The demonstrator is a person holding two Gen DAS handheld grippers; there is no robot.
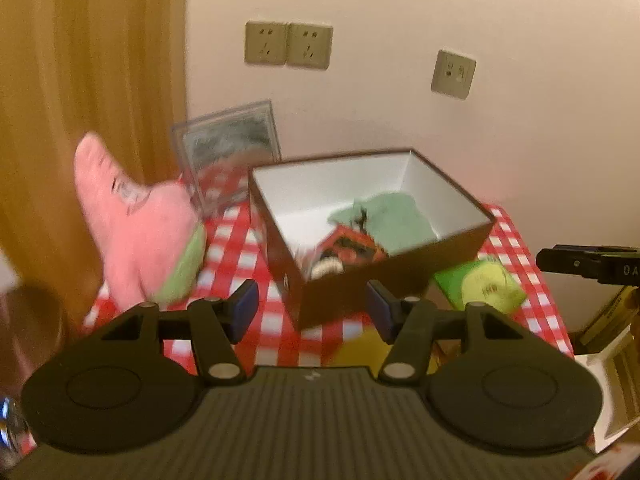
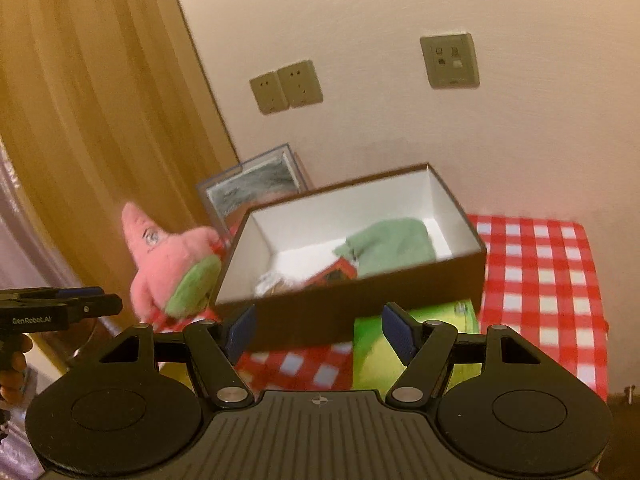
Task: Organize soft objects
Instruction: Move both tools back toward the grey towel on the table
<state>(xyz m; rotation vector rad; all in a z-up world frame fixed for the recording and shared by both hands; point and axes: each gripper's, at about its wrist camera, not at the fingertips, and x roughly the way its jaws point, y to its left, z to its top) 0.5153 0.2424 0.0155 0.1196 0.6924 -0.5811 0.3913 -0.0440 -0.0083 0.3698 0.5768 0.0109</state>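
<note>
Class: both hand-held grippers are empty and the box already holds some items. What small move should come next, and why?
Probably swing the left hand-held gripper, jaws open, toward the pink star plush. It stands outside the open box on the checked cloth, nearest that gripper, while a green cloth already lies inside.

The open-topped box [image 2: 352, 280] blocks twelve o'clock, the pink plush [image 2: 168, 264] ten o'clock, while checkered surface [image 2: 540, 272] lies free at two o'clock.

Pink plush [image 1: 132, 236] beside open box [image 1: 280, 236]
</note>
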